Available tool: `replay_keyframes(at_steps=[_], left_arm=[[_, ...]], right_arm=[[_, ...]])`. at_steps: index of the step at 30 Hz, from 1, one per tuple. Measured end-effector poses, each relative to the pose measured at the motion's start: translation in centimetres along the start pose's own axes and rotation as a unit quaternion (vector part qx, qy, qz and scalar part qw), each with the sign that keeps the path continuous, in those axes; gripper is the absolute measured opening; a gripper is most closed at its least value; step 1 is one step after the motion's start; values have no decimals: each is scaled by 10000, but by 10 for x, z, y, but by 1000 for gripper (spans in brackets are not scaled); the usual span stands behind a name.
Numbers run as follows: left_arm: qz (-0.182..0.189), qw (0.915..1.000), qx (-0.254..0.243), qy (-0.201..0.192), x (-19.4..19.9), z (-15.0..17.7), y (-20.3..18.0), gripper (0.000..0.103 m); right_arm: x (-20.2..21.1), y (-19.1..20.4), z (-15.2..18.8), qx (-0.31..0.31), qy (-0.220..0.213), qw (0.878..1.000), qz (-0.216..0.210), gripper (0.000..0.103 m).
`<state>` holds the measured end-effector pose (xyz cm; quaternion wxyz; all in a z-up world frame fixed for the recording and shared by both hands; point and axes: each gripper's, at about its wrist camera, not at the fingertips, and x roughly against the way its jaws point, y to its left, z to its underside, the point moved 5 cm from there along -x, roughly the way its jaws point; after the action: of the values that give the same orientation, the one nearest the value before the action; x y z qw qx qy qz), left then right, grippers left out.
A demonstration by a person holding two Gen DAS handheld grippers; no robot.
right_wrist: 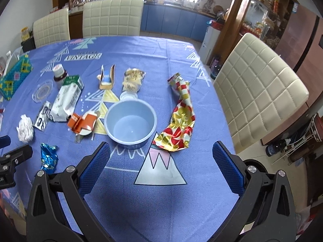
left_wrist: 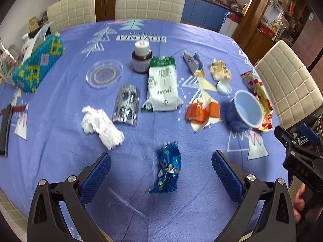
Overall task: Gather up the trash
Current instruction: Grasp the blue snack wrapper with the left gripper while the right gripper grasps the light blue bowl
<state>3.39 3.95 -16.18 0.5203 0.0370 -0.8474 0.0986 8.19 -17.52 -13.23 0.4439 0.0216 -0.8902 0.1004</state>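
My left gripper (left_wrist: 161,165) is open, and a crumpled blue foil wrapper (left_wrist: 168,167) lies on the cloth between its fingers. Beyond it lie a white tissue wad (left_wrist: 102,127), a silver wrapper (left_wrist: 126,105), a white-green milk pouch (left_wrist: 162,84) and a torn orange carton (left_wrist: 201,112). My right gripper (right_wrist: 161,155) is open over bare cloth, just short of the blue bowl (right_wrist: 131,124). A red-gold foil wrapper (right_wrist: 180,117) lies right of the bowl. The same blue foil wrapper (right_wrist: 48,156) sits at the left of the right wrist view.
A purple tablecloth (right_wrist: 161,191) covers the table. On it stand a brown bottle (left_wrist: 142,57), a clear plastic lid (left_wrist: 104,73), a beaded tissue box (left_wrist: 38,66), a torn blue carton (left_wrist: 193,63) and a yellow snack bag (right_wrist: 133,79). Cream chairs (right_wrist: 260,86) ring the table.
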Motion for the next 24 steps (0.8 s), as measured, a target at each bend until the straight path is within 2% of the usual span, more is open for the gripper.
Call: replay_keyframes(at_steps=[8, 10, 12, 13, 17, 20, 24], left_arm=[[-228, 9992, -249, 220, -42, 26, -8, 96], [-298, 9990, -307, 100, -51, 29, -10, 87], [-412, 9982, -419, 84, -57, 31, -12, 63], [-494, 9976, -477, 77, -60, 31, -13, 59], [-512, 9966, -639, -133, -59, 27, -17, 30], [-445, 9972, -562, -210, -55, 19, -13, 29], [-485, 9955, -608, -547, -45, -2, -11, 28]], right_arm=[[-34, 18, 10, 256, 136, 9995, -113, 100], [-40, 20, 9, 315, 129, 9994, -109, 100], [-45, 21, 6, 356, 130, 9992, -110, 100], [-47, 21, 5, 358, 130, 9992, -142, 100], [-53, 27, -6, 361, 76, 9988, -327, 100], [-56, 36, -15, 439, 28, 9979, -468, 100], [-67, 43, -26, 470, 59, 9975, -527, 100]])
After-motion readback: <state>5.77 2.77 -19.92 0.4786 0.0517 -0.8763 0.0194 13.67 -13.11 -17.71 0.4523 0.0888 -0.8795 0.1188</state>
